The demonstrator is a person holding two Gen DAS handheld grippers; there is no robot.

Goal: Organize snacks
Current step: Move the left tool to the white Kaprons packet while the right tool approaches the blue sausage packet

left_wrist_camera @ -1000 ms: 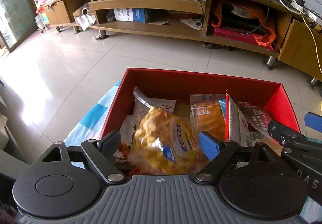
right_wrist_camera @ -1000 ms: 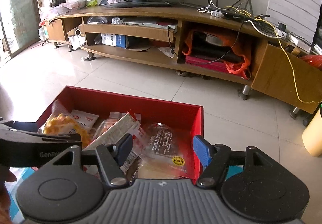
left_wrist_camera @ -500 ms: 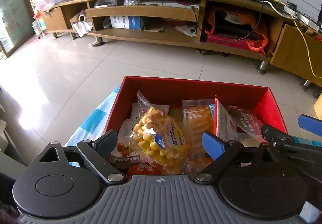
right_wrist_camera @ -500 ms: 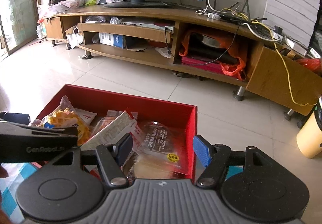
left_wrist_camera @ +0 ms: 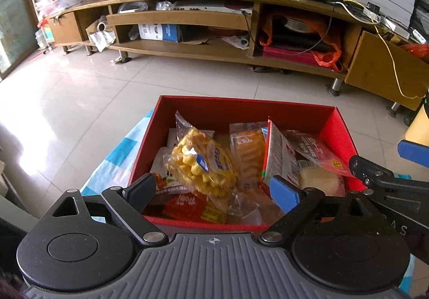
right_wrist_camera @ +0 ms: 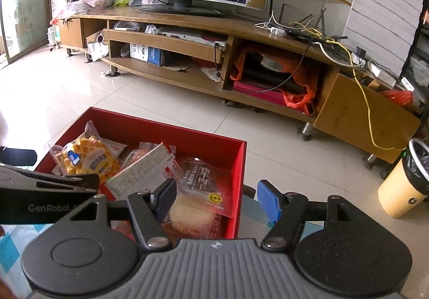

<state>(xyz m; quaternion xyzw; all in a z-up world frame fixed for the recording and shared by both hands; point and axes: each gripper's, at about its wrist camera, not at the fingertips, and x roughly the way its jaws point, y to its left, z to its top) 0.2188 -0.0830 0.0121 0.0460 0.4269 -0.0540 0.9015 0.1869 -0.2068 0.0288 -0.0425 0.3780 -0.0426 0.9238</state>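
Red box [left_wrist_camera: 242, 108] holds snack packets; left gripper [left_wrist_camera: 213, 193] jaws apart, empty.

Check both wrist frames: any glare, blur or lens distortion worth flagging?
Left wrist view: window glare washes the glossy tiled floor; long wooden TV stand bows from fisheye. Right wrist view: sharp, red cardboard box readable, floor glare milder.

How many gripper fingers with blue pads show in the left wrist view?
2. One on the left gripper, its right finger over the red box; one at the far right edge, on the right gripper. Other fingers look dark.
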